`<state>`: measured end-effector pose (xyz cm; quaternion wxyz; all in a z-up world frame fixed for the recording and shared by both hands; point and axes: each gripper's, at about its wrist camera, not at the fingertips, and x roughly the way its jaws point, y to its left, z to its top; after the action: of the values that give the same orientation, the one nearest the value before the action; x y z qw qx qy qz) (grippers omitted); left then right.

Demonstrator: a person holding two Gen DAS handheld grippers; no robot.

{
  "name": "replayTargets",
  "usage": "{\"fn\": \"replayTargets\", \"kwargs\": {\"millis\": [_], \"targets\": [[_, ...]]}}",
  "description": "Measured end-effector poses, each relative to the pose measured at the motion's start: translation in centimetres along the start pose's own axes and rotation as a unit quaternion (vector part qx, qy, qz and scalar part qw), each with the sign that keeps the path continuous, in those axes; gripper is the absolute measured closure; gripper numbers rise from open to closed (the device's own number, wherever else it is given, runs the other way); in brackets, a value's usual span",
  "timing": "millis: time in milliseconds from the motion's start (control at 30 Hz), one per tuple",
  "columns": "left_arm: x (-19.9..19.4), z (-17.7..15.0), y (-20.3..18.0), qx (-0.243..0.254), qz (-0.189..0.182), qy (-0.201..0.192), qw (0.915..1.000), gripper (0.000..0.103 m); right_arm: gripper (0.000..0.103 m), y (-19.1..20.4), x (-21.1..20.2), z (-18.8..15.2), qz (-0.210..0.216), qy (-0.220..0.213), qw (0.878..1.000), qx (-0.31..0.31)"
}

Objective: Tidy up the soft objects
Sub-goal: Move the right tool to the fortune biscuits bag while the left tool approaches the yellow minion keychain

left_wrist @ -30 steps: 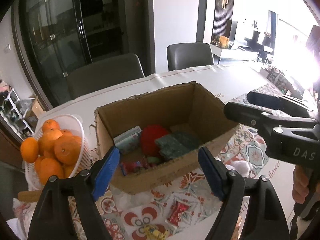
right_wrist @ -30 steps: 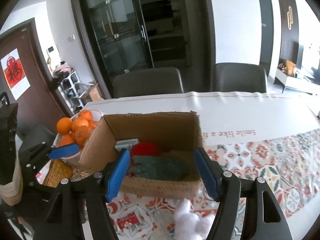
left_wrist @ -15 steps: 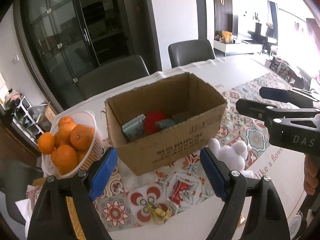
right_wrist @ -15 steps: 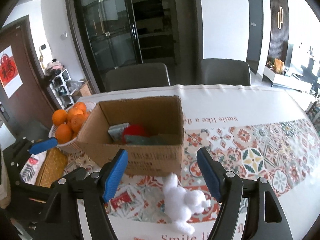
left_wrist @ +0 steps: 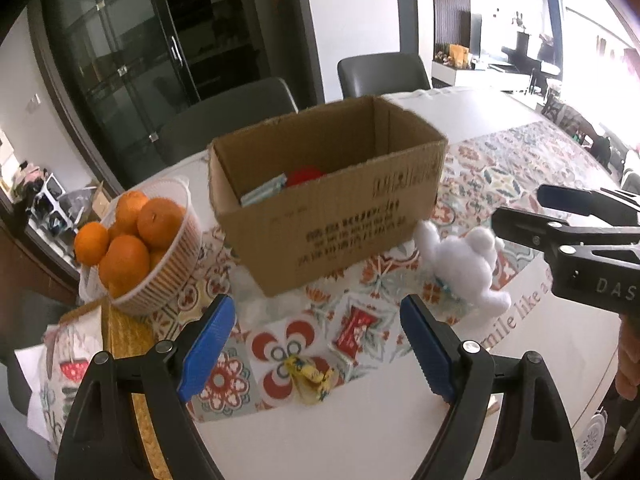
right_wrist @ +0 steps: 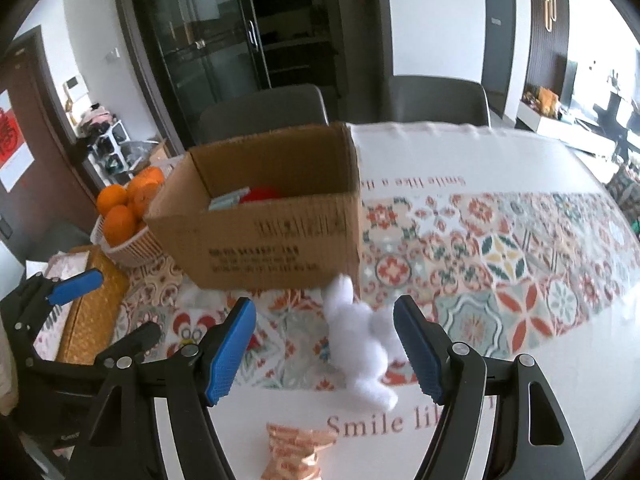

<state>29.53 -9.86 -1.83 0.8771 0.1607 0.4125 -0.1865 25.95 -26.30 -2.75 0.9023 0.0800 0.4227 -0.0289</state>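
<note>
On the patterned tablecloth (right_wrist: 500,256), a white plush rabbit (right_wrist: 362,344) lies against the cardboard box (right_wrist: 272,236), between the spread, empty jaws of the right gripper (right_wrist: 326,352). The left gripper (left_wrist: 316,352) gapes empty too.

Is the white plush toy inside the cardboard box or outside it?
Outside: the white plush toy lies on the tablecloth against the cardboard box.

White plush toy (right_wrist: 362,336), brown box (right_wrist: 272,236), tile-patterned red-green tablecloth (right_wrist: 500,256).
</note>
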Motion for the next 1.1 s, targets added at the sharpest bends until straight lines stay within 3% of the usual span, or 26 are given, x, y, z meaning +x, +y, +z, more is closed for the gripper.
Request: {"fn": "replayTargets", "kwargs": {"millis": [433, 867, 1100], "targets": [[-0.5, -6.3, 1.1, -0.013, 0.032, 0.011, 0.9993, 0.016, 0.031, 2.1, -0.9, -7.0, -0.018, 0.015, 0.999, 0.031], [0.1, -10.9, 1.1, -0.028, 0.004, 0.023, 0.9993, 0.016, 0.031, 2.2, 0.7, -12.9, -0.011, 0.058, 0.993, 0.101], [2.2, -12.0, 2.0, -0.046, -0.008, 0.033, 0.9984, 0.016, 0.031, 3.1, 2.9, -14.0, -0.033, 0.087, 0.991, 0.094]]}}
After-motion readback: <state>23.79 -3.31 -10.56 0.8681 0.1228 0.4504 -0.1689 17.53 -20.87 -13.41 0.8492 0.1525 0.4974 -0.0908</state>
